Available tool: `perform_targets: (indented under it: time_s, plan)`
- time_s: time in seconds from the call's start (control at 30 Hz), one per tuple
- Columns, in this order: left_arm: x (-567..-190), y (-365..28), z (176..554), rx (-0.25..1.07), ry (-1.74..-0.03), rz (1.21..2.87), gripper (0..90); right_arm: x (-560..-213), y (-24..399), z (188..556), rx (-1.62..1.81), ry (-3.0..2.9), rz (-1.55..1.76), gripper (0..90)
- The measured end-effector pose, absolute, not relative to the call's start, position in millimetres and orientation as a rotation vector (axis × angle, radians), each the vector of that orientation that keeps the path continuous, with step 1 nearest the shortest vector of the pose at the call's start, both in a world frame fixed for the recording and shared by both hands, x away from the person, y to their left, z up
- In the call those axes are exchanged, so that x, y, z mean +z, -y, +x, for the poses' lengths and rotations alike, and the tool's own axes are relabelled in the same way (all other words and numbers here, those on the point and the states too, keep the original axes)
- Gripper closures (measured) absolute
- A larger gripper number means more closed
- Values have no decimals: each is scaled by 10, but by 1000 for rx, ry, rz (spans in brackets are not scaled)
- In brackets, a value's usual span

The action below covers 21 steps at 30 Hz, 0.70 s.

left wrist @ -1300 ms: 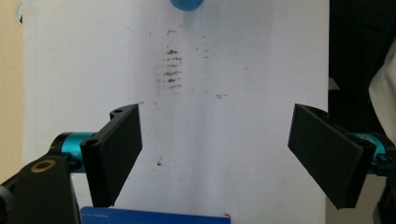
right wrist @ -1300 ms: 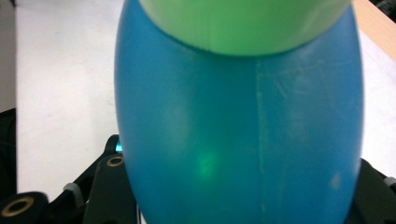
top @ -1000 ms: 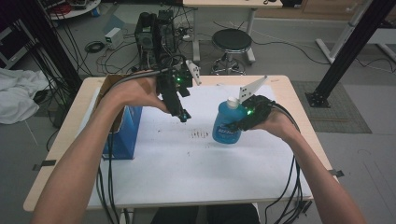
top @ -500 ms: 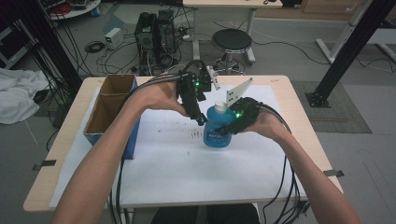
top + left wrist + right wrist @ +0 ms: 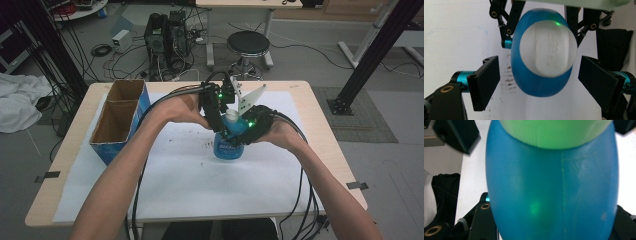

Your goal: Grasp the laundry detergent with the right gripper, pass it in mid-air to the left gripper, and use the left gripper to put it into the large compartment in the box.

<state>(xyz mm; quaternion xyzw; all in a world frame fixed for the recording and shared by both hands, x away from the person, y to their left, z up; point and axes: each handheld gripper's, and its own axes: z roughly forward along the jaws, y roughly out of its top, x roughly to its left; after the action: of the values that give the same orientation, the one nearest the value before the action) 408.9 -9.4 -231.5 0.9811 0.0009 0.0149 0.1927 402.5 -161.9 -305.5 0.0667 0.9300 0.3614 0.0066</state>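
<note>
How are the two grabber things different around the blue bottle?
The left gripper hangs above the white cap of the blue bottle, while the right gripper is lower, at the bottle's body. The left gripper's jaws stand open, apart from the cap; the right gripper's jaws are shut on the blue bottle. Both are black, held by hands, and trail cables.
</note>
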Motion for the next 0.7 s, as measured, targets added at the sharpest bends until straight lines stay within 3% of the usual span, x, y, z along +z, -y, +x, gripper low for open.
perform_targets:
  time_s: [0.43,0.7]
  plan:
    - [-2371,129,4082,43,-13,2734,183,-3049,1595,4006,1180,-2933,227,440]
    - [-2383,109,4097,27,-16,2726,258,-3054,1608,4005,1164,-2941,276,440]
